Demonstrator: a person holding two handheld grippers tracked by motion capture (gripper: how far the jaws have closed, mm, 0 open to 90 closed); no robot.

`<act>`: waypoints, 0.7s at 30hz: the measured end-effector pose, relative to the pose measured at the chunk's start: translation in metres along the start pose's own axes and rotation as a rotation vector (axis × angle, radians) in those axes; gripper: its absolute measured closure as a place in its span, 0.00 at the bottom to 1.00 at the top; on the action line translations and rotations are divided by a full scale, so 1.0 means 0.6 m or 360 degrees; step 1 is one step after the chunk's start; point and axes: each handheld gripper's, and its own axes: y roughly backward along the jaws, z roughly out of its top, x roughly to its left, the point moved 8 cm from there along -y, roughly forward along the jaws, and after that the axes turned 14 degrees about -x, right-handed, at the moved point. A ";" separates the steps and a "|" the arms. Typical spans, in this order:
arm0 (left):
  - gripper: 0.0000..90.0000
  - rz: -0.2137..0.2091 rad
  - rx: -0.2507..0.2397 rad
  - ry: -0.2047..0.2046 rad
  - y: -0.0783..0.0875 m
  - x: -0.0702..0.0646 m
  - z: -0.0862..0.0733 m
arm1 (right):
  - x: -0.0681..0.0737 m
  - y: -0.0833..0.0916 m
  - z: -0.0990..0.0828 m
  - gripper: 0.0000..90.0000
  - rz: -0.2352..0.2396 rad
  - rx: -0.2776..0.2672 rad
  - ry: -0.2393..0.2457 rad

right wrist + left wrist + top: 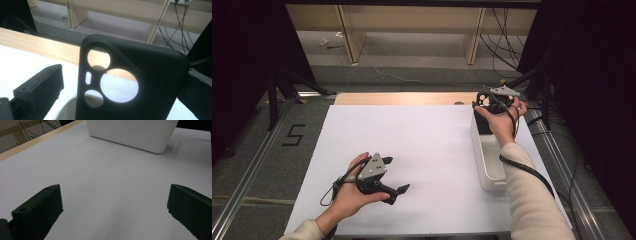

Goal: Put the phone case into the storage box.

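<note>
At the worktop's far right edge, a black phone case (132, 82) stands in the white bin (490, 170) between the right gripper (492, 100)'s spread jaws — best withdrawn straight up — while the left gripper (393, 175) waits open near the front edge.
</note>
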 end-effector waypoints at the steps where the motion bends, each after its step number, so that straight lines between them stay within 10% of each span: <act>1: 0.00 0.0000 0.0000 0.0000 0.000 0.000 0.000 | 0.000 0.000 0.000 0.00 -0.0005 0.0002 0.0003; 21: 0.00 -0.0002 0.0001 -0.0002 0.000 -0.001 0.000 | 0.001 0.010 0.011 0.00 -0.0022 -0.0049 -0.0033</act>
